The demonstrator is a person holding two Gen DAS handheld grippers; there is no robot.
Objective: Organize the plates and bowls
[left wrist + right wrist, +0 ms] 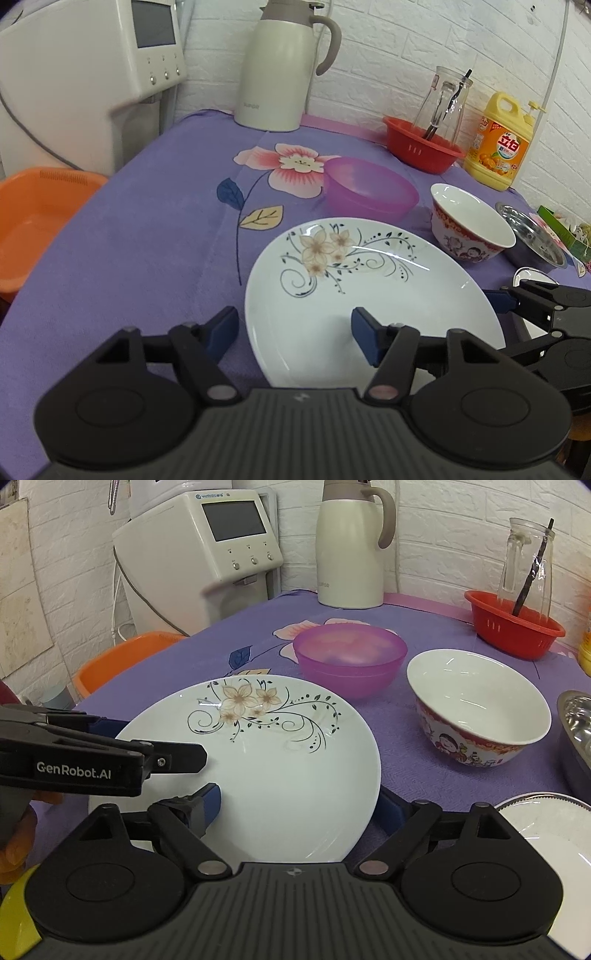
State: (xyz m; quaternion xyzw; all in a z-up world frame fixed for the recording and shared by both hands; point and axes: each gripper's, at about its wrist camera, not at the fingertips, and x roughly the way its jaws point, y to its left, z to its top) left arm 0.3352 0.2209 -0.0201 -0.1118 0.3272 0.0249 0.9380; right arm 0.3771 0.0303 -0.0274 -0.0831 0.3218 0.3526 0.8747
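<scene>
My left hand-held gripper [295,334] is spread wide, its blue pads either side of the near left rim of the white glazed plate with the flower-and-scroll print [369,295]; one pad sits over the plate's face and the other outside the rim over the cloth, neither one pinching. My right hand-held gripper [306,805] is spread too, straddling the plate's near right edge, one pad over the glaze and the other outside the rim, mostly hidden by it. The plate appears to rest tilted, its near edge raised toward me, on the desk with the purple flowered cloth [221,642], though I cannot tell what props it.

I judge this plate to be stiff, fairly heavy ceramic, slick with glaze and quick to chip or break if dropped. The rim is the only place thin enough to grip, so I would close each pair of pads squarely across it, on opposite sides, and keep the plate level.

Beyond it stands the translucent purple plastic bowl [349,657], likely light and forgiving. To its right is the white porcelain bowl with a red pictured band [478,705], fragile again. At the far right are a steel bowl [576,734] and another white plate [546,834].
</scene>
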